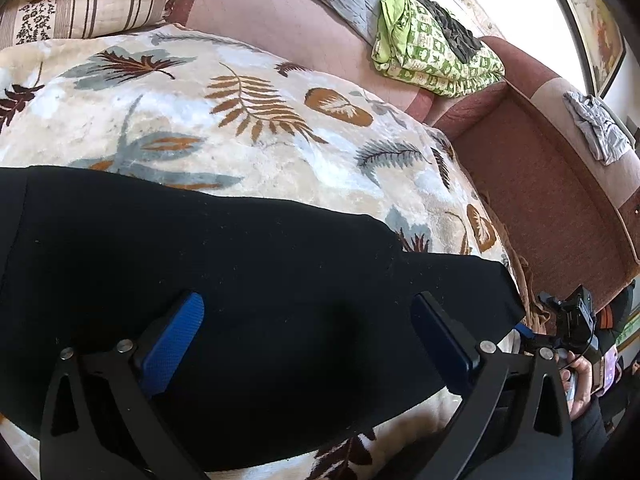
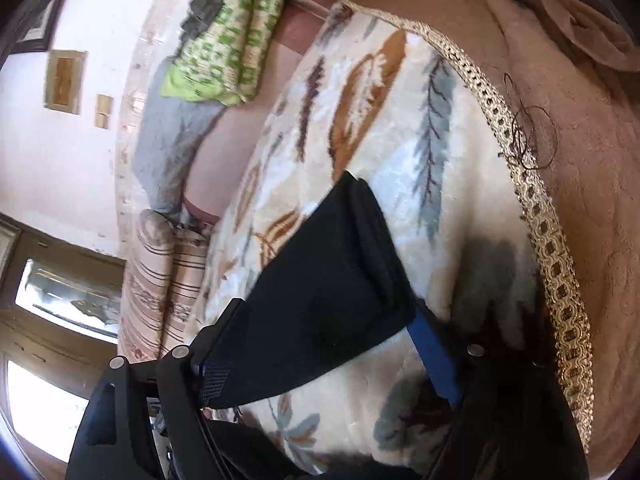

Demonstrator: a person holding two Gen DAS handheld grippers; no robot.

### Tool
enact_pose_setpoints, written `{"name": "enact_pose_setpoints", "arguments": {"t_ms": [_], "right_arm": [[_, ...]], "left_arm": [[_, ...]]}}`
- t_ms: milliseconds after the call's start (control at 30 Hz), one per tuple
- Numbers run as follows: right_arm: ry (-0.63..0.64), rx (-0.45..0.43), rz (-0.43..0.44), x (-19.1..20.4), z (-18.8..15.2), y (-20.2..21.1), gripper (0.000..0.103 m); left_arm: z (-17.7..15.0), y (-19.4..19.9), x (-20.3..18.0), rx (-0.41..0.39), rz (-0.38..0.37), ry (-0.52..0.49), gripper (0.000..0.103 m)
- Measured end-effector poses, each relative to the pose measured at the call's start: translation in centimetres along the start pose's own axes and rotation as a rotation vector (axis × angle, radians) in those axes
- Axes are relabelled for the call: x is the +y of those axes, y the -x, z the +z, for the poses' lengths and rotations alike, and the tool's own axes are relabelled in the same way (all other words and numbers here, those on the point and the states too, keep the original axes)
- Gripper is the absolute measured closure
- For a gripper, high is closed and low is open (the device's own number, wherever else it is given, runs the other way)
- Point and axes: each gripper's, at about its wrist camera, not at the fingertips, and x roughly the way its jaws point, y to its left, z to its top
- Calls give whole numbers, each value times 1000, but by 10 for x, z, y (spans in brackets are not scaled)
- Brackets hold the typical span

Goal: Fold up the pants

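Black pants point(image 1: 240, 280) lie flat on a leaf-patterned blanket point(image 1: 248, 120), folded into a broad band. My left gripper point(image 1: 308, 320) hovers over the middle of the band. It is open wide, its blue pads point(image 1: 176, 340) well apart and nothing gripped. In the right wrist view one end of the pants point(image 2: 332, 280) lies between the fingers of my right gripper point(image 2: 328, 308), which is rolled to the side. The cloth drapes over one finger and reaches the other blue pad point(image 2: 434, 356), but the jaws stand apart without pinching it. In the left wrist view, a hand point(image 1: 580, 380) holds the right gripper.
A green patterned folded quilt point(image 1: 432, 52) and a striped pillow point(image 1: 92, 4) lie beyond the blanket. A red-brown sofa point(image 1: 540, 200) with a grey cloth point(image 1: 600, 132) stands to the right. The blanket's gold trim point(image 2: 552, 240) marks its edge, with tan bedding past it.
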Motion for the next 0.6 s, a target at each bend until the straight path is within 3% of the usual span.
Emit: {"name": "enact_pose_setpoints", "arguments": {"t_ms": [100, 167, 233, 333, 600], "right_arm": [[33, -6, 26, -2, -2, 2, 27], [31, -1, 1, -6, -2, 3, 42], [21, 6, -23, -14, -1, 4, 67], [14, 0, -36, -23, -2, 6, 88], [64, -26, -71, -19, -6, 8, 93]], "left_arm": [[-1, 0, 0, -11, -1, 0, 0], [-2, 0, -1, -17, 4, -1, 0], [-2, 0, -2, -29, 13, 1, 0], [-4, 1, -3, -50, 21, 5, 0], [-6, -3, -10, -54, 72, -17, 0]]}}
